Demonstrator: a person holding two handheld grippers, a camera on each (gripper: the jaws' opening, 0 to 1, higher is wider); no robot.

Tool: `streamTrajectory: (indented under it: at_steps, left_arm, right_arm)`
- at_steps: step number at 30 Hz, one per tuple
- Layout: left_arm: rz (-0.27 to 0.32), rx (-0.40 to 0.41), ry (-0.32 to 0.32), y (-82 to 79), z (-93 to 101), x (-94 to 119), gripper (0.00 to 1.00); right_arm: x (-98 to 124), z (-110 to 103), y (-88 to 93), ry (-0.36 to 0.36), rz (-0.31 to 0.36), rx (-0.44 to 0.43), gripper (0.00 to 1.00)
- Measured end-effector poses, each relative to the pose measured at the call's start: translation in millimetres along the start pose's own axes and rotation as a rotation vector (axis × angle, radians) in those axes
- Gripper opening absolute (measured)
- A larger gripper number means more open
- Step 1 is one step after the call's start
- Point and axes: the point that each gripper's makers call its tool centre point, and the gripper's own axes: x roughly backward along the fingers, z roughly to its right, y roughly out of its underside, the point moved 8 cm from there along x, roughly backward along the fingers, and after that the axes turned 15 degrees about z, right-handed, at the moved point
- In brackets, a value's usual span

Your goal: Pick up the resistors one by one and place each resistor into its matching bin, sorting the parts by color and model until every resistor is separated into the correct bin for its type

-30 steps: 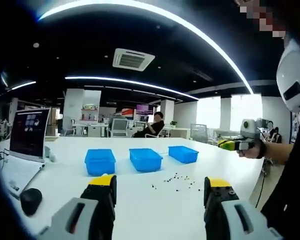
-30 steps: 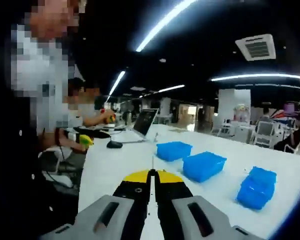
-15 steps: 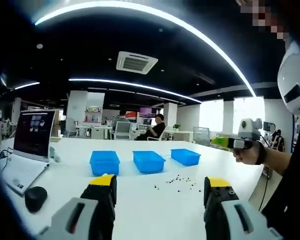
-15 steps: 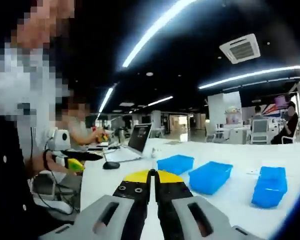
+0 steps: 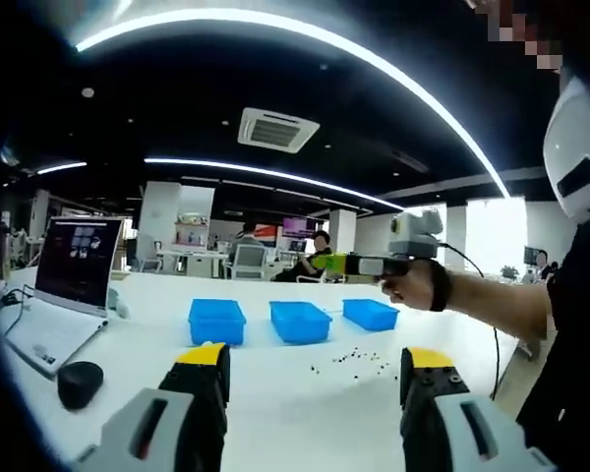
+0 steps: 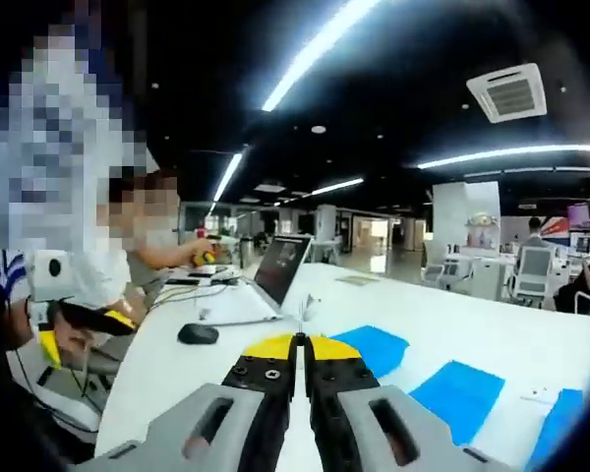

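In the left gripper view, an open laptop sits at the far left of a long white surface, with a dark computer mouse just in front of it. Further right, three blue bins stand in a row across the middle of the surface, apart from one another. Just in front of the middle and right bins lies a loose scatter of small dark resistors, resting on the bare surface outside the bins. The left gripper rises from the bottom edge, its yellow-tipped fingers spread wide with nothing between them. At the right, a person's hand holds the right gripper above the bins, pointing left across the view.

In the right gripper view, a person sits at the far left edge, holding the left gripper low beside the surface. Right of that lie the mouse and the laptop. The right gripper has its fingers pressed together around a thin wire lead that sticks up from the tips. The blue bins lie flat at the lower right.
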Motion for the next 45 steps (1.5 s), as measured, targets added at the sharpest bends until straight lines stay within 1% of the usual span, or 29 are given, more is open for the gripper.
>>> streamTrajectory:
  at_steps: [1,2,3,5,6,7,10,12,16,18,21,22,23,24,25,26,30,33,35,37,38,40,41,42,45]
  left_arm:
    - [0.001,0.000,0.002,-0.5,1.0,0.2,0.71]
    - [-0.003,-0.002,0.008,-1.0,2.4,0.7,0.71]
    - [-0.004,-0.007,0.011,-1.6,3.3,1.3,0.71]
    - [-0.006,-0.010,0.011,-2.7,3.2,2.7,0.71]
    - [-0.006,-0.012,0.006,-3.5,2.4,3.8,0.71]
    - [-0.006,-0.012,0.001,-3.9,1.7,4.3,0.71]
    - [-0.004,-0.003,-0.012,-3.8,0.8,6.0,0.71]
    - [-0.010,-0.009,-0.016,-2.8,1.4,7.2,0.71]
    - [-0.007,-0.008,-0.022,-3.1,1.9,8.1,0.71]
    - [-0.005,-0.007,-0.026,-4.2,2.0,9.1,0.71]
    - [-0.005,-0.009,-0.026,-5.3,1.3,10.1,0.71]
    - [-0.006,-0.010,-0.026,-5.3,0.6,10.0,0.71]
    - [-0.006,-0.010,-0.026,-5.4,0.3,10.0,0.71]
    - [-0.006,-0.011,-0.026,-5.5,-0.1,9.9,0.71]
    - [-0.006,-0.010,-0.026,-5.5,-0.3,9.7,0.71]
    - [-0.005,-0.009,-0.026,-5.5,-0.4,9.7,0.71]
    - [-0.007,-0.007,-0.024,-4.0,0.0,9.8,0.71]
    - [-0.010,-0.006,-0.021,-2.8,-0.1,9.3,0.71]
    - [-0.008,-0.002,-0.019,-2.7,-0.3,8.5,0.71]
    - [-0.009,0.000,-0.016,-1.6,-0.9,7.4,0.71]
    - [-0.010,0.002,-0.015,-0.5,-1.3,6.6,0.71]
    - [-0.014,0.001,-0.012,2.2,-1.4,5.1,0.71]
    - [-0.016,0.003,-0.009,3.7,-1.3,3.9,0.71]
    - [-0.021,0.008,-0.004,5.7,-0.9,2.2,0.71]
    - [-0.029,0.010,0.009,9.0,0.8,-3.0,0.71]
  right_arm:
    - [-11.3,6.4,3.0,0.009,-0.009,-0.002,0.06]
    - [-21.9,12.5,5.1,0.012,-0.002,-0.009,0.06]
    - [-32.6,18.0,7.8,0.025,-0.010,-0.012,0.06]
    - [-53.6,28.3,12.8,0.048,-0.034,0.018,0.06]
    - [-67.4,32.5,14.5,0.062,-0.047,0.008,0.06]
    - [-77.8,34.3,15.7,0.063,-0.049,0.007,0.06]
    - [-98.9,38.0,20.6,0.070,-0.087,0.034,0.06]
    - [-117.8,38.3,25.0,0.060,-0.112,0.046,0.06]
    - [-138.7,41.8,35.0,0.079,-0.159,0.064,0.07]
    - [-143.2,44.9,37.1,0.104,-0.170,0.074,0.07]
    - [-145.2,47.2,41.1,0.114,-0.181,0.060,0.07]
    - [-145.5,47.3,42.5,0.117,-0.187,0.060,0.09]
    - [-145.3,48.2,44.0,0.118,-0.192,0.057,0.14]
    - [-145.0,48.3,44.5,0.128,-0.184,0.043,0.25]
    - [-144.8,48.9,45.1,0.132,-0.185,0.038,0.34]
    - [-143.7,48.6,45.3,0.134,-0.183,0.037,0.38]
    - [-135.3,48.1,38.8,0.125,-0.175,0.062,0.40]
    - [-123.4,44.0,30.2,0.090,-0.160,0.087,0.41]
    - [-110.0,41.8,23.8,0.064,-0.154,0.127,0.42]
    - [-94.4,39.8,17.2,0.053,-0.148,0.134,0.42]
    - [-83.6,37.7,12.8,0.045,-0.136,0.138,0.42]
    - [-64.3,41.1,7.1,0.030,-0.114,0.185,0.42]
    - [-50.6,37.5,4.6,0.025,-0.110,0.198,0.42]
    - [-31.0,32.8,1.0,0.024,-0.099,0.192,0.42]
    - [12.2,24.9,-7.8,0.045,-0.059,0.182,0.42]
